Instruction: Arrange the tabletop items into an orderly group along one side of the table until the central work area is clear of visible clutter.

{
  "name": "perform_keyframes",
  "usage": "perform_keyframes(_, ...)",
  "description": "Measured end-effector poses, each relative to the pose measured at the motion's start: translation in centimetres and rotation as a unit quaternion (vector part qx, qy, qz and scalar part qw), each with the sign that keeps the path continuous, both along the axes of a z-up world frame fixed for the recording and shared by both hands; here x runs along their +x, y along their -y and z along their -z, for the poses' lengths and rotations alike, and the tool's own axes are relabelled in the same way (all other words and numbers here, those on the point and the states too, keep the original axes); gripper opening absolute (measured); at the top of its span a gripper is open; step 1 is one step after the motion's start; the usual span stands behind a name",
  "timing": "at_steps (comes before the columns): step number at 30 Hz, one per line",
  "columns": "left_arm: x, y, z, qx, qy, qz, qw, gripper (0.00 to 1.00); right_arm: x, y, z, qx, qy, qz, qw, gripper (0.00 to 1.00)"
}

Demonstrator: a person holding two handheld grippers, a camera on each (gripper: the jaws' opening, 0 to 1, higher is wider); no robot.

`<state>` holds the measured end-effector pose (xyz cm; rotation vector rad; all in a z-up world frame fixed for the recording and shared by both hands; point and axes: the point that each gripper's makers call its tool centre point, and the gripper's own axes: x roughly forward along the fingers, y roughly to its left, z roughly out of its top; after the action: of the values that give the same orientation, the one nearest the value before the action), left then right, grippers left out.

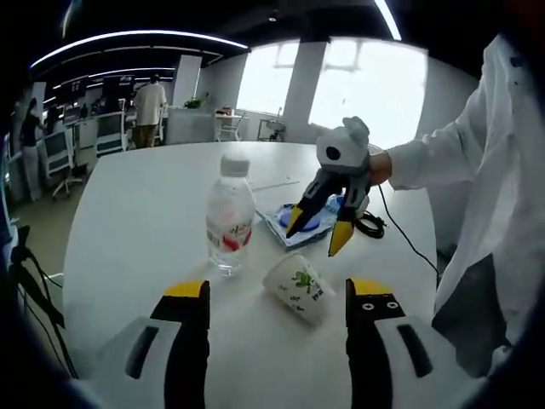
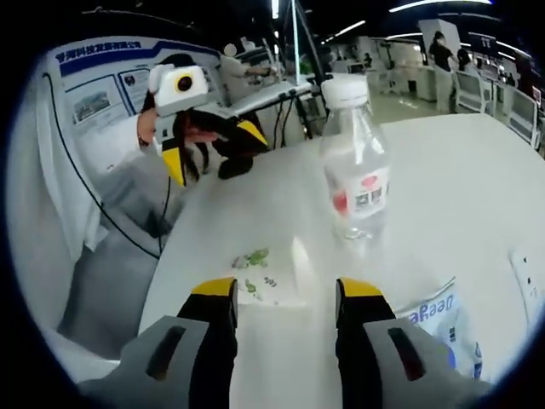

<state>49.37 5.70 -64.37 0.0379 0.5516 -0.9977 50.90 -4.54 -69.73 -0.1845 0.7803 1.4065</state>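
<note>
A white paper cup (image 1: 299, 290) with a green print lies on its side on the round white table (image 1: 136, 221). It is ahead of my open left gripper (image 1: 277, 294), in line with the gap between its jaws. Just beyond the cup stands a clear water bottle (image 1: 230, 215) with a white cap. A blue and white packet (image 1: 289, 223) lies flat behind the cup. My right gripper (image 1: 318, 235) hangs open over that packet. In the right gripper view the cup (image 2: 268, 271) lies blurred ahead of the open right gripper (image 2: 285, 294), with the bottle (image 2: 357, 166), the packet (image 2: 438, 319) and the left gripper (image 2: 213, 146).
A black cable (image 1: 372, 226) coils on the table beside the packet and runs off the near edge. The person in a white coat (image 1: 490, 170) stands at the table's right. Office desks and people (image 1: 149, 106) are far behind. A white flat item (image 2: 528, 281) lies at the right.
</note>
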Motion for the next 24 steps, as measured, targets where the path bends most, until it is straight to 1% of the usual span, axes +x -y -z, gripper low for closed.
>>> perform_keyframes(4, -0.2, -0.2, 0.2, 0.0, -0.001, -0.003, 1.0, 0.65, 0.2, -0.5, 0.2, 0.013, -0.02, -0.006, 0.9997, 0.34)
perform_keyframes(7, -0.3, -0.4, 0.1, -0.004, -0.001, -0.008, 1.0, 0.65, 0.2, -0.8, 0.5, 0.015, -0.031, -0.014, 0.9993, 0.31)
perform_keyframes(9, -0.3, -0.5, 0.3, -0.003, -0.003, -0.011, 0.9999, 0.65, 0.0, -0.9, 0.7, 0.016, -0.047, -0.023, 0.9985, 0.28)
perform_keyframes(15, -0.5, -0.7, 0.6, -0.003, -0.006, -0.014, 0.9999, 0.65, -0.4, -1.2, 1.2, 0.016, -0.069, -0.043, 0.9966, 0.24)
perform_keyframes(17, -0.6, -0.7, 0.7, -0.004, -0.009, -0.017, 0.9998, 0.65, -0.6, -1.2, 1.4, 0.016, -0.076, -0.048, 0.9958, 0.2)
perform_keyframes(21, -0.7, -0.7, 0.8, -0.003, -0.01, -0.016, 0.9998, 0.64, -1.3, -1.2, 1.6, 0.014, -0.083, -0.063, 0.9945, 0.09)
perform_keyframes(24, -0.7, -0.6, 0.9, -0.003, -0.011, -0.016, 0.9998, 0.64, -1.5, -1.1, 1.6, 0.013, -0.086, -0.067, 0.994, 0.07)
